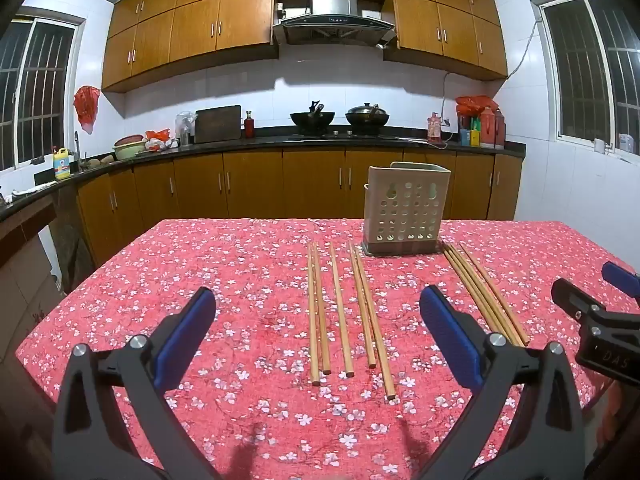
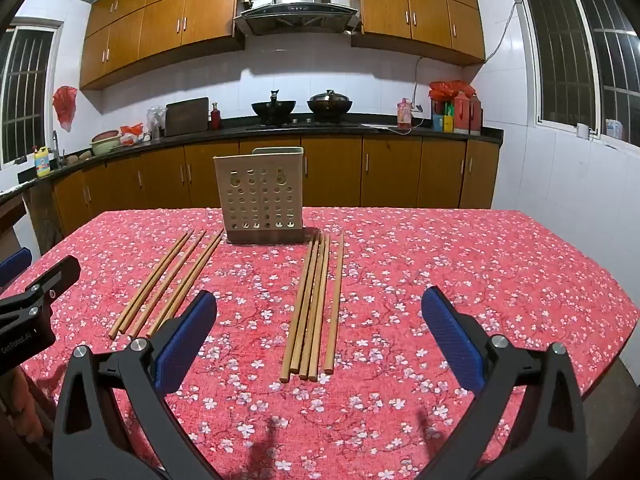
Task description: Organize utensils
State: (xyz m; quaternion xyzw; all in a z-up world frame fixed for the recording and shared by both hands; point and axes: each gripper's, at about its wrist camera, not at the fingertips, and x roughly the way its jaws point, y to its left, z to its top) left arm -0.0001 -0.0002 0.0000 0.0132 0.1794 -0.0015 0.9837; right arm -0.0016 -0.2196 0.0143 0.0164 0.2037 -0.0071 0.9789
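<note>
Starting out: both my left hand-held gripper (image 1: 318, 316) and right hand-held gripper (image 2: 319, 316) gape empty; all the long wooden chopsticks (image 2: 312, 312) lie outside the beige perforated plastic holder (image 2: 260, 194).

You see matt wooden chopsticks (image 1: 340, 312) on a floral cloth table cover (image 1: 240, 272), beside a smooth perforated plastic holder (image 1: 404, 208).

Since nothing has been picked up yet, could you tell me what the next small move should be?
Probably lower the open right tool onto the chopsticks lying straight ahead of it; the holder looks empty, and both tools hold nothing.
</note>
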